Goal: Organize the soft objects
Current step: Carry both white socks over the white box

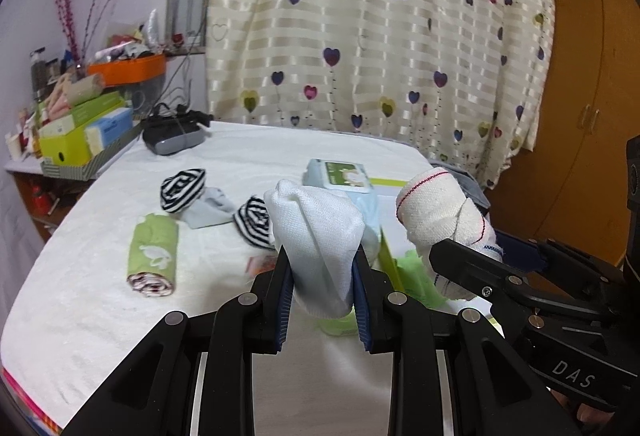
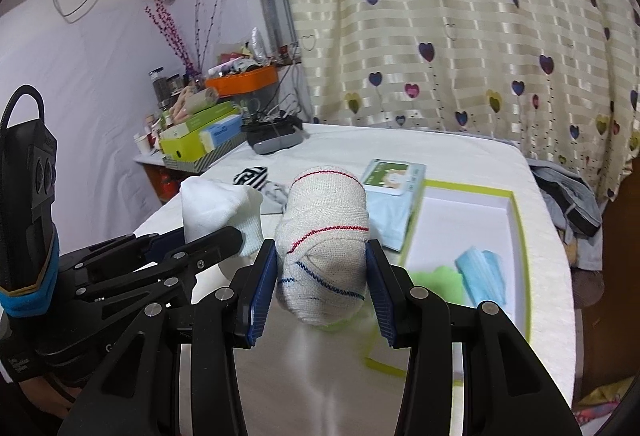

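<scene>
My left gripper [image 1: 322,264] is shut on a white sock [image 1: 316,236] and holds it above the white table. My right gripper [image 2: 324,268] is shut on a rolled cream sock with red and blue lines [image 2: 326,248]; this sock also shows in the left wrist view [image 1: 436,212]. The two grippers are side by side. A shallow white box with a green rim [image 2: 516,220] lies to the right, holding a blue piece [image 2: 480,272] and a green piece [image 2: 436,276]. Two striped rolls [image 1: 182,188] [image 1: 254,220], a grey sock [image 1: 208,214] and a green roll [image 1: 154,256] lie on the table.
A wet-wipe pack [image 2: 394,176] lies by the box's far corner. A black device [image 1: 172,136] sits at the table's back left. A cluttered shelf with boxes [image 1: 76,132] stands left. A heart-patterned curtain [image 1: 380,36] hangs behind. Clothes [image 2: 568,196] lie off the right edge.
</scene>
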The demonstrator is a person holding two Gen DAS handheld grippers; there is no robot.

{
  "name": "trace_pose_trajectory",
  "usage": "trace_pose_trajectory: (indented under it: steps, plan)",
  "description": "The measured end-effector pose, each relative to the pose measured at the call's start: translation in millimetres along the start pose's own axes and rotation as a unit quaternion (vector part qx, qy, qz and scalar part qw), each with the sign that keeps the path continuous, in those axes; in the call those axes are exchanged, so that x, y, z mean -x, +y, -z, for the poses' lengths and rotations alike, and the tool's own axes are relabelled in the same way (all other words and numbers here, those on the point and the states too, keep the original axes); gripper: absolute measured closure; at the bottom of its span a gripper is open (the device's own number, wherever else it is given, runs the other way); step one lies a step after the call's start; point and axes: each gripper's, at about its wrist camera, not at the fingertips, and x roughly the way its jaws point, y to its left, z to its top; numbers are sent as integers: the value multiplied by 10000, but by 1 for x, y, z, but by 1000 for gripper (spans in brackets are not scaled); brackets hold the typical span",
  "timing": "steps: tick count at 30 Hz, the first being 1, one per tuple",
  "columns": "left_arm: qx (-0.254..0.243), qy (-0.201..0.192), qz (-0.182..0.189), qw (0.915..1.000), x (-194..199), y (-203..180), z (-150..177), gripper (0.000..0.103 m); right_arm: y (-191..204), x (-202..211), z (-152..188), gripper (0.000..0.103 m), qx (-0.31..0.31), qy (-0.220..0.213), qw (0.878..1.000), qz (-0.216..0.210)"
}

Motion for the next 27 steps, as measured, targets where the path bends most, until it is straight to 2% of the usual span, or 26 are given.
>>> trace_pose_trajectory:
  steps: [8, 19, 27]
  plan:
    - [-93, 78, 212, 9997, -11, -18, -3, 77, -19, 3, 2, 58, -118, 4, 9998, 162]
    - [-302, 200, 611, 9975, -34, -49, -7, 77, -80, 13, 9, 58, -654, 45, 9953, 718]
    - [-383, 508, 907, 9938, -58, -62, 1, 77, -105, -9, 29, 58, -833, 461, 9918, 855]
